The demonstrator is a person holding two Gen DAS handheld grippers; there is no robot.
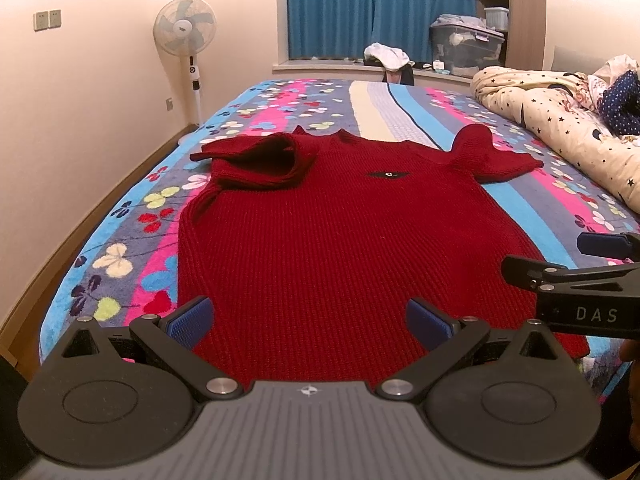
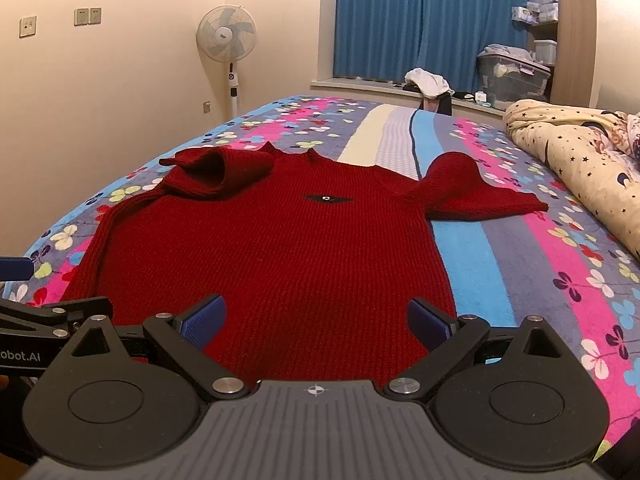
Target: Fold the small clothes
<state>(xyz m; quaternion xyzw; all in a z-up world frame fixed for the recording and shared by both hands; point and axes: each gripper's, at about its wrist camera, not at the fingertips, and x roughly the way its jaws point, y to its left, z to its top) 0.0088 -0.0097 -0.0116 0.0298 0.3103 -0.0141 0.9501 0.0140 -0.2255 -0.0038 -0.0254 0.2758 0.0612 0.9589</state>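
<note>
A bedroom with blue curtains [image 1: 332,8] and a standing fan [image 1: 186,26] at the upper left holds a bed under a floral striped blanket [image 1: 120,240]. A red knitted sweater [image 1: 320,240] lies flat across the frame's middle, its long axis running from the hem at the bottom to the collar farther up, with a small dark chest patch [image 1: 387,175]. The left sleeve is folded in and the right one is bunched outward. The left gripper [image 1: 310,322] and right gripper [image 2: 316,320] both gape wide over the hem, holding nothing. Readable lettering: "DAS" and "obot.AI".
</note>
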